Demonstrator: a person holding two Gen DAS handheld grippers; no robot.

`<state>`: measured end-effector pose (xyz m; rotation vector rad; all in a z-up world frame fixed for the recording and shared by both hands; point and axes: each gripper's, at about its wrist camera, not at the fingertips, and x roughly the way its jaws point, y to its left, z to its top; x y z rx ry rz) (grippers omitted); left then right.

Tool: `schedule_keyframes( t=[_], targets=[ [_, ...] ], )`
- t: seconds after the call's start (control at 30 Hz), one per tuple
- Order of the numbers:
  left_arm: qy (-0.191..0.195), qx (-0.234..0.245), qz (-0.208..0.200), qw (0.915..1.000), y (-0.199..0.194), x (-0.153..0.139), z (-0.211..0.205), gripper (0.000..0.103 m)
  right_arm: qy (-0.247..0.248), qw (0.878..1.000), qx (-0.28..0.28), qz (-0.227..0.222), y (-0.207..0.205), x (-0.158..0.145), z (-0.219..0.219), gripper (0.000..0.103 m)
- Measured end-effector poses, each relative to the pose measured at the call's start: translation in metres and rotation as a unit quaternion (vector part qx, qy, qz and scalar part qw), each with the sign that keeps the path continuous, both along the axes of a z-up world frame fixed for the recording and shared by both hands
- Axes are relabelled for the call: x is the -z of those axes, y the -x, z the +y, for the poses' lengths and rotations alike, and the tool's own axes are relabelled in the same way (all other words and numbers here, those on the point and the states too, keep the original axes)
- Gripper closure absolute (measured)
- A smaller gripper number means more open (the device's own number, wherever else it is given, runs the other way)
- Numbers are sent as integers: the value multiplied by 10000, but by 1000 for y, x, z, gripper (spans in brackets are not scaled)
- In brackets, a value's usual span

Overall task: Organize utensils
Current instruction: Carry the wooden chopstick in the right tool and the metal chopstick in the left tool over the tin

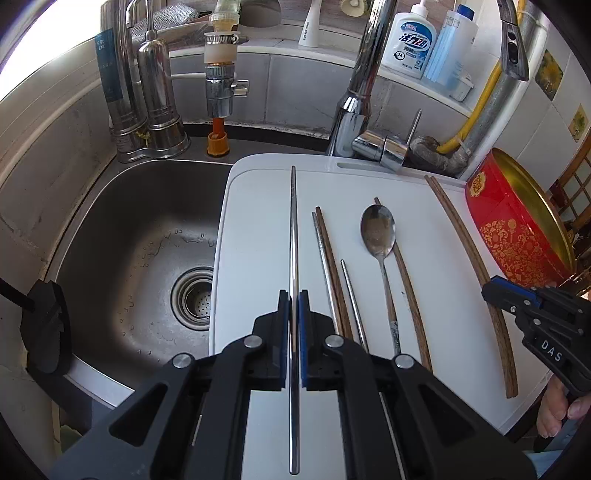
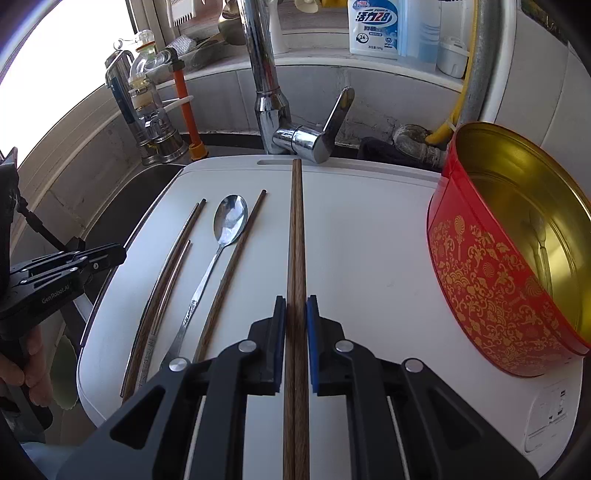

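Utensils [image 2: 229, 225] on white board [image 2: 369, 236] beside sink [image 1: 140, 229]

Far ahead of the left claw, the white detergent bottle [image 1: 408, 42] reads "活力28" with a round "24" badge; the white holder [image 1: 308, 26] beside it reads "CORKER KING"; the right claw [image 1: 493, 291] carries "DAS" on its body; the left claw [image 2: 120, 253] body reads "GenRobot.AI".

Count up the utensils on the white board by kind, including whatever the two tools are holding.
Wooden chopsticks: 4 (what looks like 2 in the right tool)
Metal chopsticks: 3 (1 in the left tool)
Spoon: 1
Total: 8
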<state>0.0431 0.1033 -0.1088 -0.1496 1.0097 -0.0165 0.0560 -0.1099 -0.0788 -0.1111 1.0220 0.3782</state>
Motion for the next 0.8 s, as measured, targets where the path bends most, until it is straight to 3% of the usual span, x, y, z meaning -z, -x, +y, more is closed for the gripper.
schedule_keyframes(
  t=[0.33, 0.8],
  targets=[
    [-25, 188, -426, 9989, 1, -42, -40, 98, -501, 9970, 206, -554, 8, -60, -51, 91],
    [183, 702, -969, 9926, -10, -103, -121, 98, -1062, 9812, 677, -1464, 26, -139, -148, 91]
  ],
)
